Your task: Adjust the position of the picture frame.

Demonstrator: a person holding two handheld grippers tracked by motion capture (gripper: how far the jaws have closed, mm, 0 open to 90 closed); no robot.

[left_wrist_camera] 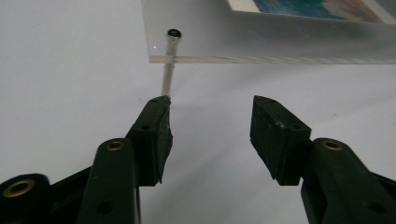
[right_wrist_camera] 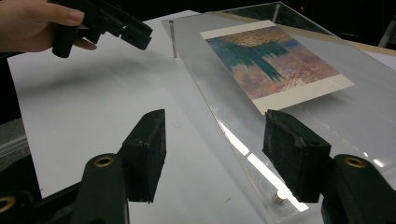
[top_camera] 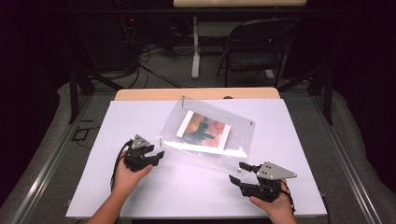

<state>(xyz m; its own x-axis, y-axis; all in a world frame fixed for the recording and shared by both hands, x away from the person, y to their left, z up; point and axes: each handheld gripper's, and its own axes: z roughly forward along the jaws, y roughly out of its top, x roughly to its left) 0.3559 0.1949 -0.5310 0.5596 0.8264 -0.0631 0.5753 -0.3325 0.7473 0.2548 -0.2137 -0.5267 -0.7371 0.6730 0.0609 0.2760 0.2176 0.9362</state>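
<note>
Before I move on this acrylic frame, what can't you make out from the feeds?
- Acrylic frame, left gripper view: far part cut off by the top edge.
- Near corner post, right gripper view: partly behind the right gripper's jaw.
- Print's detail, high view: too small.
- Left gripper touching the metal post: unclear.

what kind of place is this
Probably a lab or recording studio, not a home: a white work table ringed by dark curtains, cables on the floor beside equipment, and a folding chair behind. A clear acrylic picture frame lies on the table.

One clear acrylic frame (top_camera: 208, 132) holding one print (top_camera: 204, 129), four metal posts (left_wrist_camera: 170, 63), two claws (top_camera: 156, 155), one chair (top_camera: 258, 48).
</note>
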